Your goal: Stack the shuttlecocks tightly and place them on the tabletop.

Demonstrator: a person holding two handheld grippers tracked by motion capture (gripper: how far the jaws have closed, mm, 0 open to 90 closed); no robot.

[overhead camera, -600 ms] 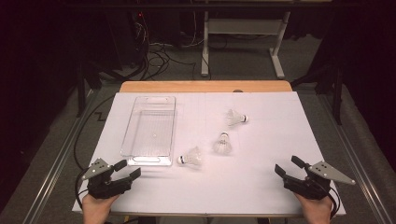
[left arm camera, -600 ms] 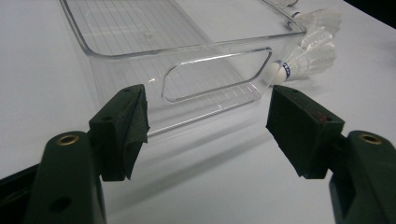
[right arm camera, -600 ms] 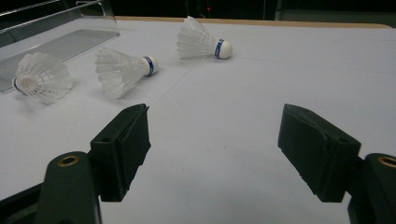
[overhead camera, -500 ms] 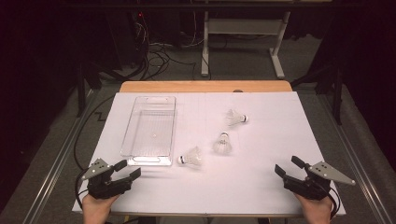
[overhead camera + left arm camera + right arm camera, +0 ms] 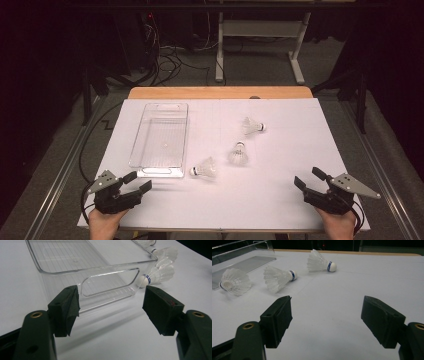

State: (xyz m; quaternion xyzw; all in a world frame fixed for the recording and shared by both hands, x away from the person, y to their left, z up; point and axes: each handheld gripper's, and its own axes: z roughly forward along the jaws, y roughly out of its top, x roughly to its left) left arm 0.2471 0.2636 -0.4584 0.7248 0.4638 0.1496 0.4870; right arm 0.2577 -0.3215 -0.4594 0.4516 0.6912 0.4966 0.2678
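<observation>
White covering spreads over the table (image 5: 280, 200), and on it lie the three shuttlecocks I am working with. My left gripper (image 5: 137, 182) sits at the near left corner, held in my left hand (image 5: 104, 222), its jaws spread wide with nothing between them. My right gripper (image 5: 310, 180) sits at the near right corner in my right hand (image 5: 337, 222), jaws likewise wide and bare.

Just beyond my left gripper stands the clear plastic tray (image 5: 137, 142), long and narrow, running from near to far on the left half of the table. In the left gripper view its near end wall with the handle cut-out (image 5: 110, 282) faces me between the two black pads.

The nearest shuttlecock (image 5: 205, 169) lies on its side just beside the tray's near right corner, cork pointing left toward the tray. The middle shuttlecock (image 5: 238, 153) lies a little farther and to the right, cork pointing away from me. The far shuttlecock (image 5: 251, 125) lies beyond that, cork pointing right. All three are apart from each other and well apart from my right gripper; in the right gripper view they line up across the far left of the table.
</observation>
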